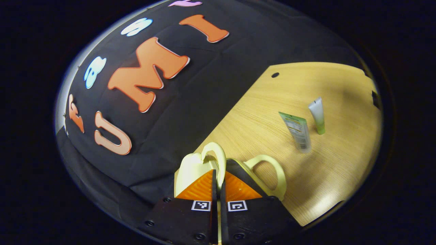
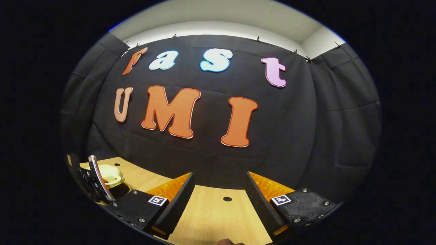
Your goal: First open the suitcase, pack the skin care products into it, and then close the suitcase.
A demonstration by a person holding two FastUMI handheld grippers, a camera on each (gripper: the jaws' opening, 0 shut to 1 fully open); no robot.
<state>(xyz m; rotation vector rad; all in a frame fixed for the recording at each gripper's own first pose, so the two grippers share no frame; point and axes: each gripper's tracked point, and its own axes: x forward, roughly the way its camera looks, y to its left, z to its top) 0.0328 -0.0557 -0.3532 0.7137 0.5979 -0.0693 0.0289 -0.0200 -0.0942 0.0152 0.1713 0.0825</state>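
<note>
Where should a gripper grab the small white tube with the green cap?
Take the white tube across its middle, coming in level from the side. It stands upright on its green cap on the table, apart from the larger tube beside it, with room for fingers.

Worktop (image 1: 265, 112) light wood grain, yellowish tan, with one small dark round hole (image 1: 275, 75); the same wood in the right gripper view (image 2: 211, 214). Suitcase (image 1: 194, 166) pale cream-yellow, handles (image 1: 269, 170) the same cream; seen in the right gripper view as a cream lump (image 2: 110, 174). Flat tube (image 1: 297, 131) green at top with white and grey printed panel; smaller tube (image 1: 317, 115) white fading to light green at the lower end; booth wall (image 2: 299, 136) black cloth, strip above it (image 2: 221, 20) off-white.
</note>
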